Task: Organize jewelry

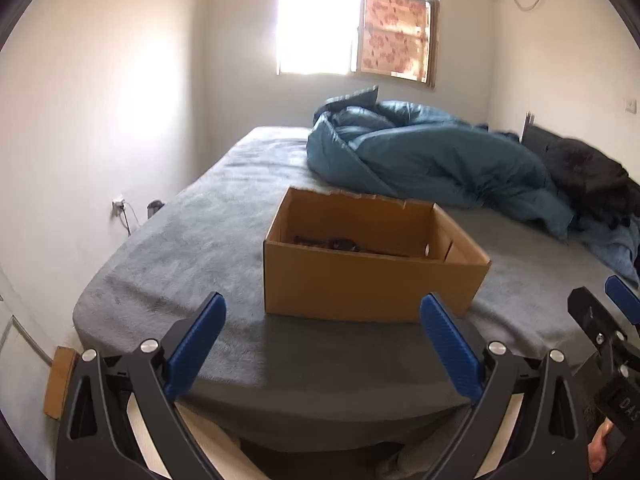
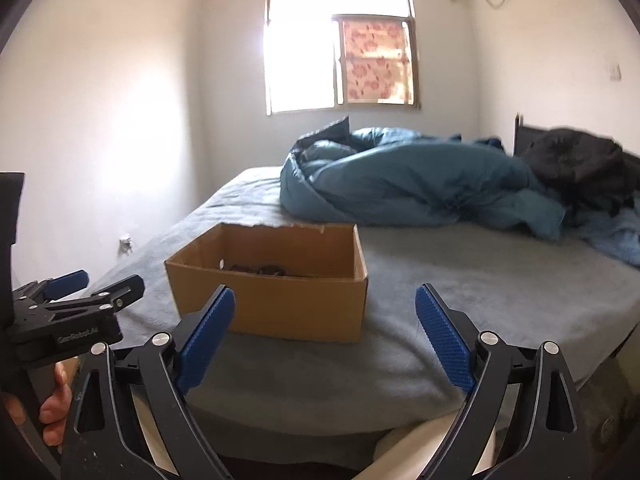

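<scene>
In the left wrist view, the left gripper (image 1: 322, 314) hangs just off the near edge of a bed (image 1: 192, 248) covered with a grey sheet, its two blue-padded fingers (image 1: 198, 344) spread wide apart with nothing between them. Straight ahead, on the near part of the bed, stands an open cardboard box (image 1: 372, 280), its top flaps gone and its far rim ragged. Inside it, on the bottom toward the left, lies a dark tangle that seems to be the jewelry (image 1: 336, 243), too small and shadowed to make out piece by piece. Behind the box a blue blanket (image 1: 420, 160) is heaped toward the far right of the bed, with a black bundle of cloth (image 1: 588, 176) to its right. A bright window (image 1: 356, 28) sits in the far wall. At the right edge the right gripper (image 1: 612, 304) shows from the side, near the bed's edge. In the right wrist view, the right gripper (image 2: 325, 312) also hovers at the near edge of the bed (image 2: 460, 280), its jaws held wide apart and empty. The box (image 2: 272, 304) stands ahead and a little to the left, and the dark jewelry (image 2: 260, 269) rests on its floor near the middle. The blanket (image 2: 400, 176) and black bundle (image 2: 576, 164) lie beyond on the right, under the window (image 2: 340, 48). At the left edge the left gripper (image 2: 84, 284) appears side-on, held by a hand (image 2: 54, 404), left of the box and apart from it.
</scene>
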The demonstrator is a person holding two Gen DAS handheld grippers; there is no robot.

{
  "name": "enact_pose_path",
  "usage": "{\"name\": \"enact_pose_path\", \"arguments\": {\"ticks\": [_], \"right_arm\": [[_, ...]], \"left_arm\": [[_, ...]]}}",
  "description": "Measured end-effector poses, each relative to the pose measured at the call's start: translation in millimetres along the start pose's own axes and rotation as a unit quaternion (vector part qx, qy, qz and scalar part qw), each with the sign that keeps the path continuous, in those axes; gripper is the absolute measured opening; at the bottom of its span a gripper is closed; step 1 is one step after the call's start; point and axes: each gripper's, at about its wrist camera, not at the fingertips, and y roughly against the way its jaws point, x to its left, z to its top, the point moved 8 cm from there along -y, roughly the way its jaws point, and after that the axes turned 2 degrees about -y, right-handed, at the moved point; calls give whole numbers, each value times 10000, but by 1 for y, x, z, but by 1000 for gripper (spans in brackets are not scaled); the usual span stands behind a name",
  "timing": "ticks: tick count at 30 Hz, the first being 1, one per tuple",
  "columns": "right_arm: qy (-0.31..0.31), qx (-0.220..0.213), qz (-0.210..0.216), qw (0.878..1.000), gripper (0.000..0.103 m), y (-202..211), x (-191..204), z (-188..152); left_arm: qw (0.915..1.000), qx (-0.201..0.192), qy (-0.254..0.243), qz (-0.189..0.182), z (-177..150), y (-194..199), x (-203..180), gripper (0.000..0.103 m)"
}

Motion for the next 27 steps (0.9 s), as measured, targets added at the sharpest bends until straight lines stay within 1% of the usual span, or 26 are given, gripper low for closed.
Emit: {"name": "enact_pose_path", "arguments": {"ticks": [3, 5, 10, 16, 20, 27], "right_arm": [[-122, -11, 48, 9999, 88, -1, -5, 1], [-159, 35, -14, 9999, 88, -3, -9, -3], [-252, 52, -23, 9997, 88, 0, -15, -7], [-196, 64, 9, 9998, 88, 0, -12, -8], [-207, 119, -6, 9997, 88, -1, -14, -12], [-316, 214, -103, 9992, 88, -1, -22, -15]], "left_arm": [[9999, -22, -94, -53, -3, 0, -2, 96], [9999, -44, -158, -7, -7, -1, -2, 96], [9997, -58, -134, -183, -14, 0, -2, 96], [9996, -130, -90, -248, -14, 3, -6, 96], [9995, -93, -196, -249, -16, 1, -12, 96], [9992, -27, -192, -351, -16, -1, -17, 96]]}}
